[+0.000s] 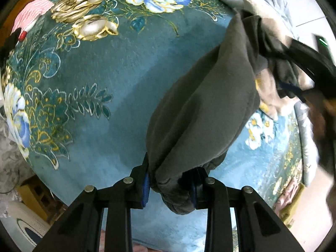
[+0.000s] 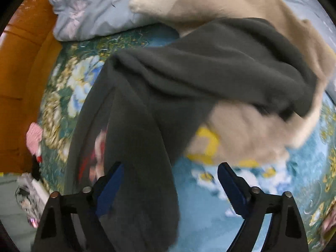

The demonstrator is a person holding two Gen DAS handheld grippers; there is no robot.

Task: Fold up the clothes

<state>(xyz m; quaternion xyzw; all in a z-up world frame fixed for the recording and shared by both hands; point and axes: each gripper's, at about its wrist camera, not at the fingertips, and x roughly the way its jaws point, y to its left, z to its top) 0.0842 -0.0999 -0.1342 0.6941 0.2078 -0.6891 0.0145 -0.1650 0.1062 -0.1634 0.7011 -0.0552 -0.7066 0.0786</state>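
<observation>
A dark grey garment [image 1: 201, 113] hangs above the floral teal blanket [image 1: 109, 79]. My left gripper [image 1: 171, 185] is shut on one bunched end of it and holds it up. The cloth stretches away toward my right gripper, seen blurred at the right edge of the left wrist view [image 1: 304, 63]. In the right wrist view the grey garment [image 2: 151, 109] drapes between the wide-apart blue pads of my right gripper [image 2: 170, 176], lying against the left pad [image 2: 111, 187]. A beige garment [image 2: 252, 126] lies under and behind the grey one.
A pale blue quilt [image 2: 94, 10] is heaped at the far side. A pink-and-white striped cloth [image 1: 31, 12] lies at the blanket's corner. An orange wooden board [image 2: 23, 73] borders the bed on the left.
</observation>
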